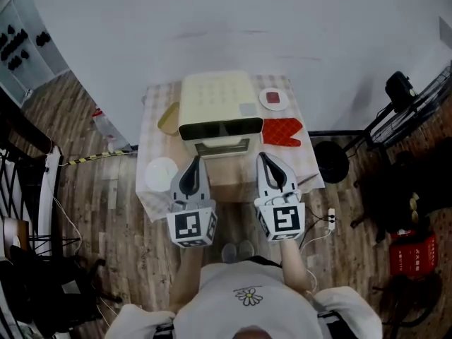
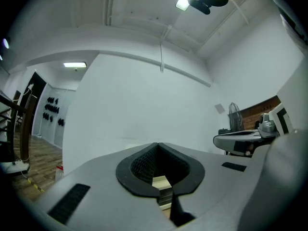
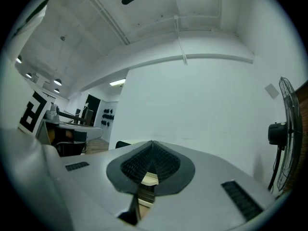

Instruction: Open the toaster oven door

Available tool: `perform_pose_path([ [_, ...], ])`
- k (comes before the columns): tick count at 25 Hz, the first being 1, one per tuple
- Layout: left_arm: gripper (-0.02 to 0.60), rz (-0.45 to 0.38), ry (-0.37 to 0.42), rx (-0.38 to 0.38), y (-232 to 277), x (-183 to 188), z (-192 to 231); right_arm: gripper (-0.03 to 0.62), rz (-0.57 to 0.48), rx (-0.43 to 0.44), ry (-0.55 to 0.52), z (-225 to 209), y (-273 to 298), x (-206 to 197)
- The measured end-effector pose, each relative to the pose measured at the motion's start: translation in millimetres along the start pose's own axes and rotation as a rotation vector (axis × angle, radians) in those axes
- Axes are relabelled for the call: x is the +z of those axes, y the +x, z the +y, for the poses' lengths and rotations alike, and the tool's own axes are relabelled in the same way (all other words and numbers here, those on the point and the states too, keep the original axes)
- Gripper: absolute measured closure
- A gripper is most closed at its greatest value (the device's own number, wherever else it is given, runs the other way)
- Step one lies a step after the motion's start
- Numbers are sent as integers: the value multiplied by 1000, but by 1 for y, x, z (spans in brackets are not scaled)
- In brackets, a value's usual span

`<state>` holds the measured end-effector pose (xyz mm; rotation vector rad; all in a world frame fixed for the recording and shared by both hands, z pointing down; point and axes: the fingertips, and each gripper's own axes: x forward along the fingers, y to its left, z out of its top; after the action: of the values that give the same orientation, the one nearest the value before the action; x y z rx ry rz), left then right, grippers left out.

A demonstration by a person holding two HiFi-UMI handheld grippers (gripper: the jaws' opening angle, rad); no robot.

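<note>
The cream toaster oven (image 1: 215, 101) stands at the middle of the surface (image 1: 308, 169), toward its rear edge, on a checked cloth. Its door (image 1: 222, 145) faces the person and is closed.

A red oven mitt (image 1: 282, 131) lies just beside the oven, toward the right edge. A small plate (image 1: 274, 98) with something reddish on it sits at the rear right corner. A yellowish dish (image 1: 168, 119) lies against the oven's left side, and a white plate (image 1: 161, 173) sits near the front left corner.

Both grippers are held side by side over the front edge, pointing at the oven and apart from each other. The left gripper (image 1: 195, 159) has its fingers pressed together with nothing gripped. The right gripper (image 1: 263, 155) is the same, its fingers closed tip to tip and empty. In each gripper view, a strip of the cream oven shows through the small hollow below the closed tips. Neither gripper touches the door. A standing fan (image 3: 284, 134) shows at the right of the right gripper view.
</note>
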<state>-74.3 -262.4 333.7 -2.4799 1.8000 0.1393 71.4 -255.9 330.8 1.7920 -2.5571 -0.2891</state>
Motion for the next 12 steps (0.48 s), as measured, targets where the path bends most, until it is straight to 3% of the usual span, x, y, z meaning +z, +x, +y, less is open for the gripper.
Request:
perform_pose_path([
  [7,565,-12,65,24,9,7,-3,583,-23,18,22,-12,5,-6],
  [12,565,-12,71,48,9,7,3,583,-22,29,35,-13,7,-12],
])
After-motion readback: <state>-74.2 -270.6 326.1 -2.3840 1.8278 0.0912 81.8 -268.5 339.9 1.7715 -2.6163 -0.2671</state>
